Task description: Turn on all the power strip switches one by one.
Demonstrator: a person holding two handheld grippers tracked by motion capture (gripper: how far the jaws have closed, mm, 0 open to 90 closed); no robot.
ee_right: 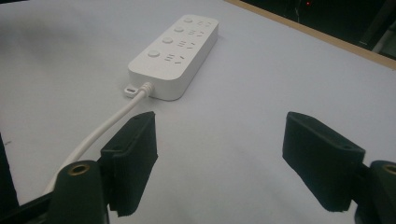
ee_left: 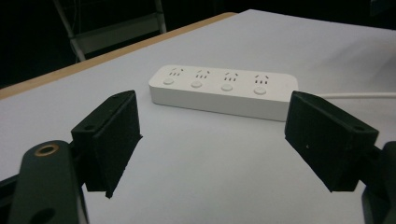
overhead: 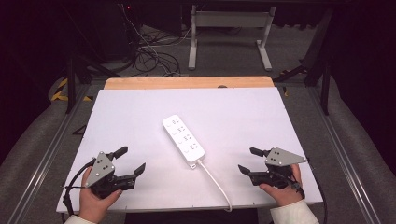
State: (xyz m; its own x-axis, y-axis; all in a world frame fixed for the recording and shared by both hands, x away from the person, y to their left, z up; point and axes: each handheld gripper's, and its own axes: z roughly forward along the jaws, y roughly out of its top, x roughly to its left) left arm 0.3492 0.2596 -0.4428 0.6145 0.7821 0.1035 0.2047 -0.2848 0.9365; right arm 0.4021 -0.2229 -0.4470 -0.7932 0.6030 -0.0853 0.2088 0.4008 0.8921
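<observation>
Grippers, left (overhead: 131, 160) and right (overhead: 248, 160), both spread, flanking power strip (overhead: 183, 138) on table (overhead: 243, 112).

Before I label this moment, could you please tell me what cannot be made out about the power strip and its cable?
- Cable: high view, its far end passes the table edge, so the plug is cut off.
- Power strip: high view, socket markings too small to read.
- Power strip's switches: both gripper views, on or off cannot be told.
</observation>
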